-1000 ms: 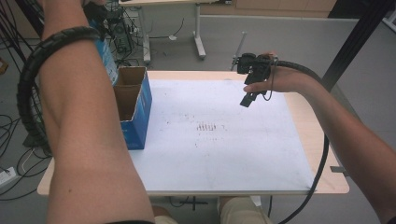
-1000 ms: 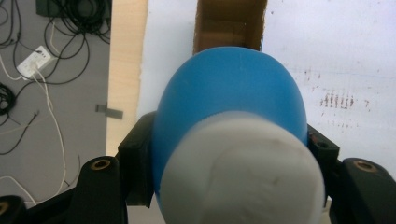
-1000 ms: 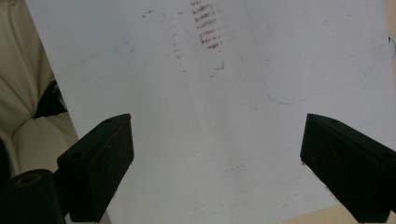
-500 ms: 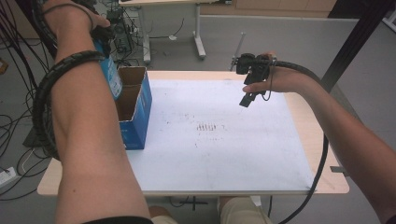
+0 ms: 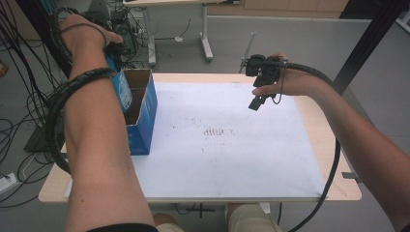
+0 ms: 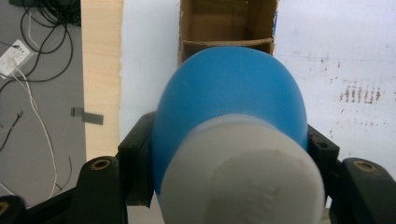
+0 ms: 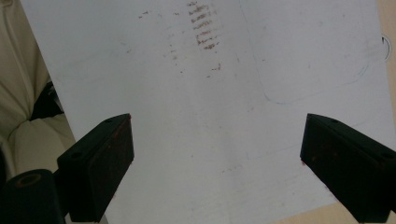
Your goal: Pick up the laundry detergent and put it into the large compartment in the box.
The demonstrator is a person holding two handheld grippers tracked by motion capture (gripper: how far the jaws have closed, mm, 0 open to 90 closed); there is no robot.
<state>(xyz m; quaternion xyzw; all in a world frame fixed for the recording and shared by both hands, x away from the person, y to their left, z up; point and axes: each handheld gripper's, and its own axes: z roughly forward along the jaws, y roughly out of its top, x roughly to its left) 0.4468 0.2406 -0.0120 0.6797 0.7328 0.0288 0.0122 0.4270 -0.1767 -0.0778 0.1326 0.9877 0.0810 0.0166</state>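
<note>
My left gripper (image 5: 114, 52) is shut on a blue bottle (image 5: 122, 90) with a white cap (image 6: 243, 175); its black jaws press on both sides just below the cap. The bottle (image 6: 229, 100) hangs bottom-down over the open top of a blue cardboard box (image 5: 145, 105) at the table's left edge. In the left gripper view the box's brown inside (image 6: 227, 22) lies right beyond the bottle. My right gripper (image 5: 256, 102) hovers open above the far right part of the white sheet (image 5: 232, 159), and its jaws (image 7: 217, 158) stand wide apart with nothing between them.
Reddish smudges (image 5: 216, 131) mark the middle of the white sheet. Bare wood table rim (image 5: 333, 145) shows on the right. Cables (image 5: 19, 121) lie on the floor at the left, and desk legs (image 5: 205, 46) stand beyond the table.
My left hand has come down with the blue bottle, bringing it low over the box's open top. The right hand and its gripper have not moved.
</note>
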